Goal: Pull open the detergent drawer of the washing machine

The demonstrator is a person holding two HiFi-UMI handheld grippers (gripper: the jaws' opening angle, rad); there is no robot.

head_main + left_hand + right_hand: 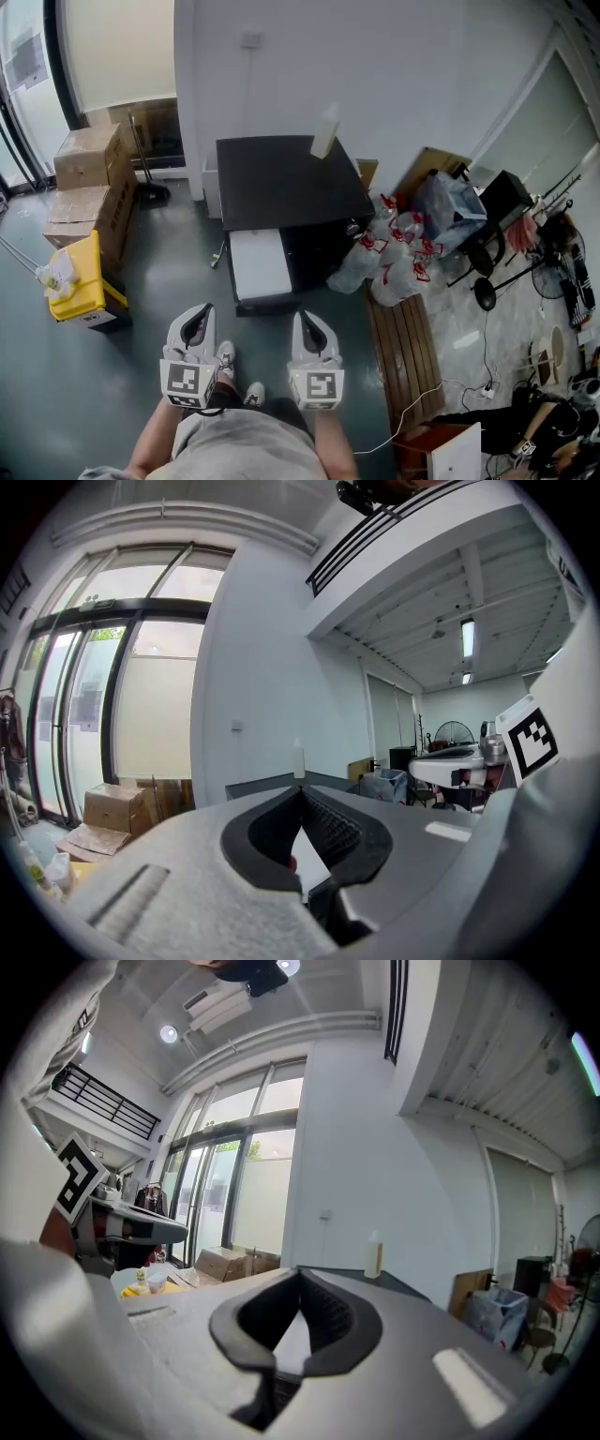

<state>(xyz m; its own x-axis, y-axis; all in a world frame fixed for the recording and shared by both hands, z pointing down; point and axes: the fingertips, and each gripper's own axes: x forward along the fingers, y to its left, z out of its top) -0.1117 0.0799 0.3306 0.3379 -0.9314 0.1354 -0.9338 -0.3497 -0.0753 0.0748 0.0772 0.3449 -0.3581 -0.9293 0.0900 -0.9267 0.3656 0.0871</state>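
The washing machine (291, 187) is a black box against the white wall, seen from above in the head view. A white flat panel (259, 264) sticks out toward me from its front left. A pale bottle (324, 131) stands on its top. Both grippers hover side by side in front of the machine, short of it and touching nothing. My left gripper (199, 317) has its jaws met at the tips (301, 789), with nothing between them. My right gripper (311, 323) is likewise shut and empty, and its tips (300, 1272) point level at the machine's top and the bottle (373, 1255).
Cardboard boxes (89, 178) are stacked at the left wall, with a yellow bin (80, 281) in front of them. Clear bags of bottles (394, 248) lie right of the machine, and a wooden bench (408, 352) runs along the right. My feet (230, 361) stand on the grey floor.
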